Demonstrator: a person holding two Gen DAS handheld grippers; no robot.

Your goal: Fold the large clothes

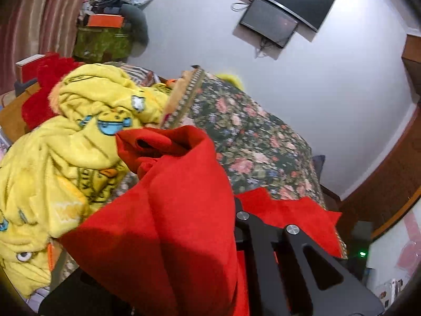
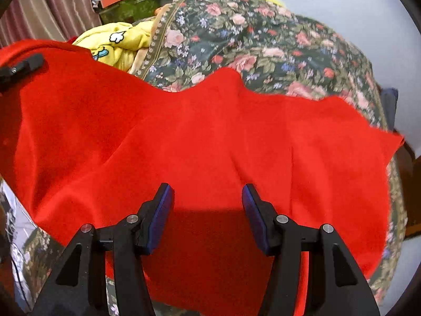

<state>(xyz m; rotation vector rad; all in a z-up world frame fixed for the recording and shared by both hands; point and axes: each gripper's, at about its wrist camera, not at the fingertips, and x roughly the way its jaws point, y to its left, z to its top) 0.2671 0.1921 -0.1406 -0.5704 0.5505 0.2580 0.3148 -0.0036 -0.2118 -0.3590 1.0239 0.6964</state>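
The left gripper (image 1: 236, 210) is mostly buried under a red cloth (image 1: 168, 210) that drapes over it, so its fingertips are hidden; its jaws are clamped together on a bunched fold of that cloth. The right gripper (image 2: 208, 210) has its jaws standing apart with nothing between them, two blue-padded fingers (image 2: 161, 210) hovering just above the same cloth.

There is one red cloth, a plain bright red fleece-like piece with no pattern and a wavy far edge. It lies spread across the bed (image 2: 263, 39), over a dark floral bedspread with pink roses, and one end of it is lifted in the left jaws. In the right wrist view the tip of the left gripper shows at the cloth's left end.

Beside the cloth, toward the head of the bed, lies one crumpled yellow blanket (image 1: 79, 137) printed with cartoon faces. Beyond the bed, two dark screens (image 1: 281, 8) hang on the pale wall. A cluttered pile (image 1: 110, 21) past the yellow blanket is too jumbled to make out.
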